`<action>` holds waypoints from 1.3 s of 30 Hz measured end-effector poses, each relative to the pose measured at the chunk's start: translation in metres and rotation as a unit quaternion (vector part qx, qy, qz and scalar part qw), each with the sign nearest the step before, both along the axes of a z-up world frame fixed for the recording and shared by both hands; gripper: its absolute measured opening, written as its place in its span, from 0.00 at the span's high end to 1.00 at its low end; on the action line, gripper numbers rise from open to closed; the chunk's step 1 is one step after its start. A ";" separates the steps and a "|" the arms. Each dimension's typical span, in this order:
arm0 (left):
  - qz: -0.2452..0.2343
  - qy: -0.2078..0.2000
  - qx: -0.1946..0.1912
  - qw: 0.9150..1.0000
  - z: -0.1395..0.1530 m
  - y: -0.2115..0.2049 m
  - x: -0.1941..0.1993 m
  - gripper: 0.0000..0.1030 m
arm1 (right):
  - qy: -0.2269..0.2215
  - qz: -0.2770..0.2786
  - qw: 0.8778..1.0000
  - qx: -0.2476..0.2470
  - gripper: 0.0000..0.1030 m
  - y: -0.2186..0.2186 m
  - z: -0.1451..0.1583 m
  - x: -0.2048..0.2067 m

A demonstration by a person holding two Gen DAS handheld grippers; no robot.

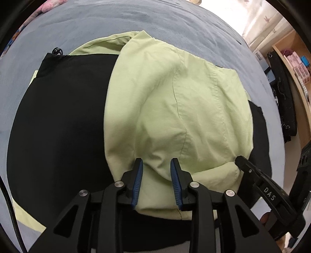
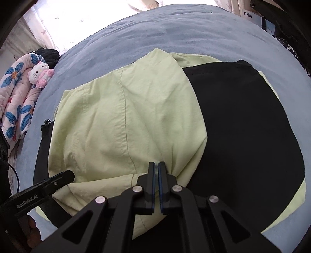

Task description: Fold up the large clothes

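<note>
Jacket [image 1: 175, 109] hem lies under both claws, open bedspread [image 1: 136, 17] beyond.

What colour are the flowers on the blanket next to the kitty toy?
Blue flowers on a pink and white blanket, seen best in the right wrist view, beside the kitty toy.

Folded garment [image 1: 175, 101] on bed [image 1: 155, 21] — plush toy [image 2: 41, 74] far-left.

You are angling both grippers steeply down at the garment [image 1: 175, 109]. Your left gripper [image 1: 156, 165] is standing with its jaws parted astride a fold; your right gripper [image 2: 157, 165], beside it, is pinching the cloth's edge.
</note>
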State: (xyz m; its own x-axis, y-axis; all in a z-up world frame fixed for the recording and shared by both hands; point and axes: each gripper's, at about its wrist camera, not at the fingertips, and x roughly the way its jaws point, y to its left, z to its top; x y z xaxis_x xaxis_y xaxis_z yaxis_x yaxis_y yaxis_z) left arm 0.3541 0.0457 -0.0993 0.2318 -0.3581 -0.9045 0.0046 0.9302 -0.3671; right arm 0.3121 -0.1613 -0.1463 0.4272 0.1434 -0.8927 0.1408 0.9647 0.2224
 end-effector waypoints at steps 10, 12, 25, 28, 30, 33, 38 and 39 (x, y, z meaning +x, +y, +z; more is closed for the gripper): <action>0.039 -0.003 -0.052 0.998 0.023 0.033 -0.018 0.61 | -0.040 0.038 0.998 -0.013 0.97 0.030 0.035 -0.013; 0.046 -0.001 -0.057 0.997 0.026 0.039 -0.022 0.60 | -0.047 0.044 0.998 -0.013 0.97 0.035 0.040 -0.014; 0.130 0.014 -0.166 0.977 0.002 0.103 -0.092 0.59 | -0.075 0.087 0.993 -0.037 0.97 0.076 0.040 -0.027; 0.164 0.031 -0.216 0.962 -0.022 0.125 -0.118 0.60 | -0.083 0.093 0.991 -0.044 0.97 0.083 0.037 -0.033; 0.178 0.033 -0.234 0.955 -0.031 0.133 -0.126 0.60 | -0.086 0.097 0.990 -0.050 0.97 0.088 0.034 -0.037; 0.195 0.021 -0.250 0.948 -0.041 0.144 -0.135 0.60 | -0.089 0.106 0.989 -0.054 0.97 0.097 0.030 -0.042; 0.208 0.008 -0.268 0.941 -0.064 0.154 -0.137 0.60 | -0.097 0.120 0.987 -0.051 0.97 0.108 0.026 -0.048; 0.212 0.005 -0.284 0.935 -0.070 0.157 -0.136 0.60 | -0.099 0.121 0.986 -0.050 0.97 0.109 0.026 -0.049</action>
State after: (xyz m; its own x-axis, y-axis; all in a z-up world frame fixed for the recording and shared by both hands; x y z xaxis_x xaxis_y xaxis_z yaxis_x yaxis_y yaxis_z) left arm 0.2180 0.2025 -0.1693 0.4549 -0.6590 -0.5989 -0.3257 0.5028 -0.8007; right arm 0.2627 -0.0525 -0.1201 0.5582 0.1789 -0.8102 -0.1337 0.9831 0.1250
